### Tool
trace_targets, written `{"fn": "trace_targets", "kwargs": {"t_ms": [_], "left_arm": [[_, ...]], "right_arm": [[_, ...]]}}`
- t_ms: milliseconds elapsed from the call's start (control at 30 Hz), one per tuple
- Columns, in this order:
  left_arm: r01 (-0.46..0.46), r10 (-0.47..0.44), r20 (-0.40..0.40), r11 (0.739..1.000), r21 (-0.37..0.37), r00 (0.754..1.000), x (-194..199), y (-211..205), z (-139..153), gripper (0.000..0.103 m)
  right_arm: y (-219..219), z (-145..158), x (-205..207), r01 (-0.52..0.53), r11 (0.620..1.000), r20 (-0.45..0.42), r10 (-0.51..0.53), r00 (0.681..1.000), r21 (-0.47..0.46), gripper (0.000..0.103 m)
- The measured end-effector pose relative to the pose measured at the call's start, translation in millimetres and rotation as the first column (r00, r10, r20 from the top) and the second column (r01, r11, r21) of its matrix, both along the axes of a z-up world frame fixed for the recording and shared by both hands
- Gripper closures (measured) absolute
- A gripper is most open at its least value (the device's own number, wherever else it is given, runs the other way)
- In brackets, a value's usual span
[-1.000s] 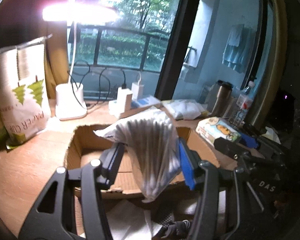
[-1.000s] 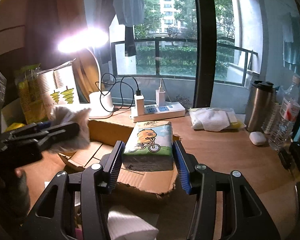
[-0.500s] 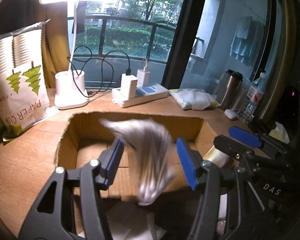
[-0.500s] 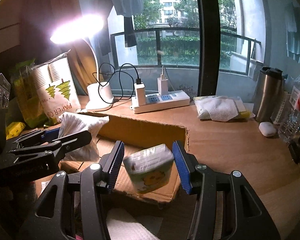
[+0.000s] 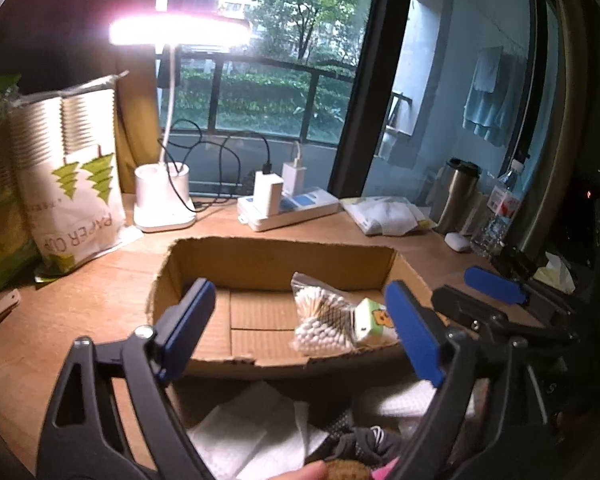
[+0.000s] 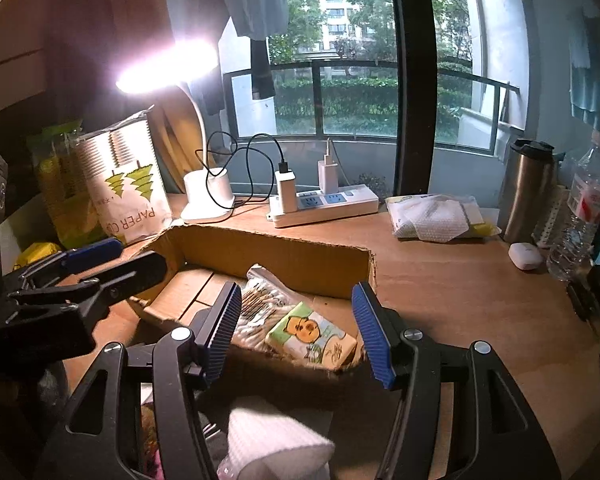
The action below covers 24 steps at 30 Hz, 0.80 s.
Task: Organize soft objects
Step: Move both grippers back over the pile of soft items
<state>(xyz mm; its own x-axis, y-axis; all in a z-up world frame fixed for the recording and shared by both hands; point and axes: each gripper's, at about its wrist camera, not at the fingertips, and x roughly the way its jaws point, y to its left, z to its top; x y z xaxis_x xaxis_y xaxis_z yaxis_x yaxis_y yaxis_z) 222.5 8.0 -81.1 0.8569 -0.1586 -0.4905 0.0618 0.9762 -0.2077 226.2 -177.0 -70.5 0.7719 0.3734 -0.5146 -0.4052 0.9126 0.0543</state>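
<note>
My left claw (image 5: 300, 320) hangs over the near edge of the shallow brown cardboard box (image 5: 276, 256) with its blue-padded jaws spread wide; they have just been opening, and nothing sits between them. The clear plastic bag of white cotton swabs (image 5: 320, 320) lies on the box floor toward the right side, apart from both pads. My right claw (image 6: 296, 328) is also parted over the box's near right corner, its jaws just having opened further, and its pads press on nothing. Below it in the box lies the small green-and-white tissue pack printed with an orange cartoon bear (image 6: 312, 334), resting beside the swab bag and touching it.

The box stands on the wooden bench (image 6: 460, 292). Behind it are a white lamp base (image 5: 164, 200) with a lit lamp head, a white power strip (image 6: 324, 206) carrying two chargers, and a tall paper-cup bag printed with green trees (image 5: 72, 176). To the right of the box lie a soft white wipes packet (image 6: 436, 216), a steel travel mug (image 6: 528, 192), a clear water bottle (image 6: 580, 216) and a small white earbud case (image 6: 524, 256). White folded cloths (image 5: 252, 432) lie in front of the box, below my claws.
</note>
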Motion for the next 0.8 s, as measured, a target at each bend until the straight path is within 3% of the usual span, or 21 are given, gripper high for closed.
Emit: {"fn": "trace_targets", "kwargs": {"t_ms": [467,800], "left_arm": [[-0.033,0.033,0.028,0.999,-0.023,0.999,-53.5,7.5,12.3,0.006],[-0.037,0.035,-0.029,0.998,-0.06,0.999,-74.6,15.0,4.9,0.003]], "right_arm": [[-6.4,11.0,-44.5,-0.015,0.999,0.029,0.016,0.999,-0.046,0.04],[-14.5,8.3,-68.6,-0.009,0.999,0.02,0.01,1.0,-0.043,0.035]]}}
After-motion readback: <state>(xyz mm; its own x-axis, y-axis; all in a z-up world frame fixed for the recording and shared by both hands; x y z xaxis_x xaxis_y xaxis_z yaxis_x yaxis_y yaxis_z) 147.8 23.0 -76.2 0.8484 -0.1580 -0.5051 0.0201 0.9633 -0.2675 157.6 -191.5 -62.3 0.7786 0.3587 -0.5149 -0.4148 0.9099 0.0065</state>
